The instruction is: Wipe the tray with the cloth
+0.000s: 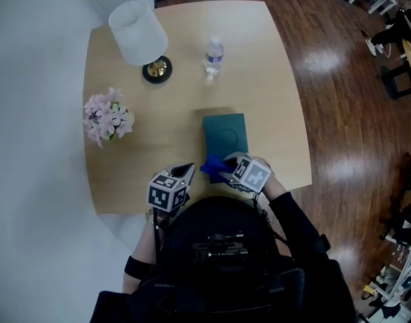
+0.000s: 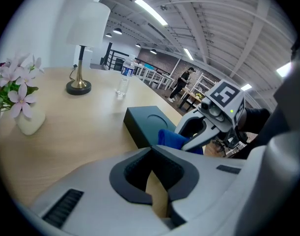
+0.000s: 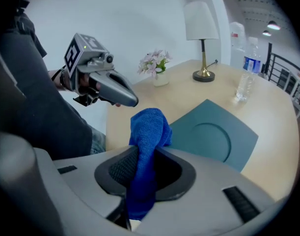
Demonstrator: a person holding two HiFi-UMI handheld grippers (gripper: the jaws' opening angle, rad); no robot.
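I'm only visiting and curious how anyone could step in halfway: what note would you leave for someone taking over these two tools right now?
Left hand-held gripper: shut, empty, at the table's near edge, beside the right one.
Right hand-held gripper: shut on the blue cloth, which sticks out past its jaws.
Dark green tray: flat on the wooden table, just ahead of the cloth; whether the two touch cannot be told.
Done: the cloth is gripped and sits at the tray's near edge.
Left: wipe across the tray's top. Nothing shows how much, if any, has been wiped.
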